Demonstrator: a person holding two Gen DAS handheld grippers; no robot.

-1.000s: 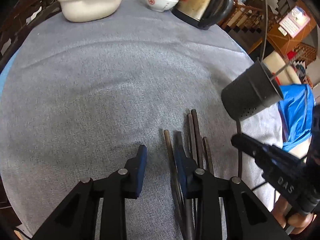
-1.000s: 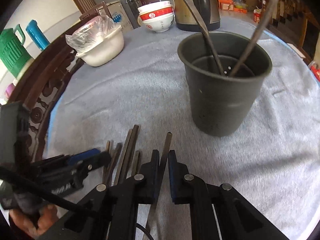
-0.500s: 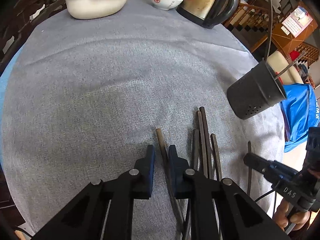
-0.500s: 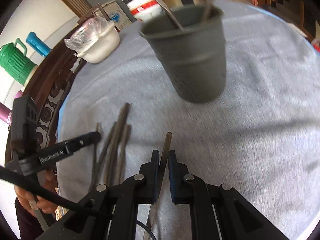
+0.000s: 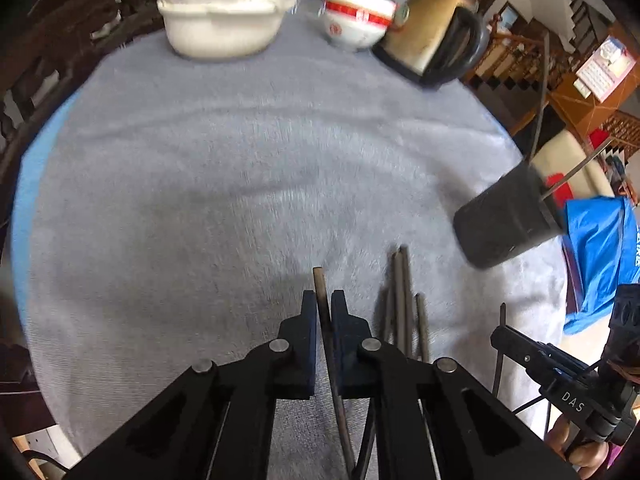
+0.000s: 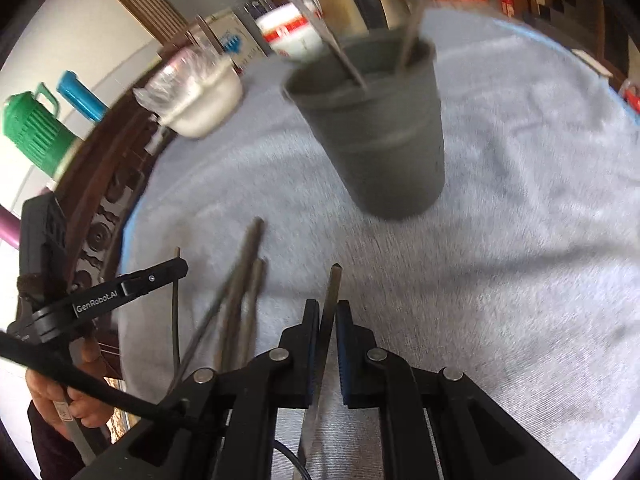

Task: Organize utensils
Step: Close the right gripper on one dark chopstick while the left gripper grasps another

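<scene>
Bright daylight; motion blur throughout; fisheye edges dark, warped.

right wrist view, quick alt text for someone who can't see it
The right gripper is shut on a chopstick, pointing toward a dark utensil holder with two utensils in it. More chopsticks lie on the grey tablecloth, left.

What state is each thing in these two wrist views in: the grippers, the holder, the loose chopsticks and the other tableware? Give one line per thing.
left gripper: shut on a chopstick.
right gripper: shut on a second chopstick.
utensil holder: upright on the cloth, two sticks inside.
loose chopsticks: lying flat together on the cloth.
cream basin: upright, clear plastic on top.
bowls: stacked.
kettle: upright.
</scene>
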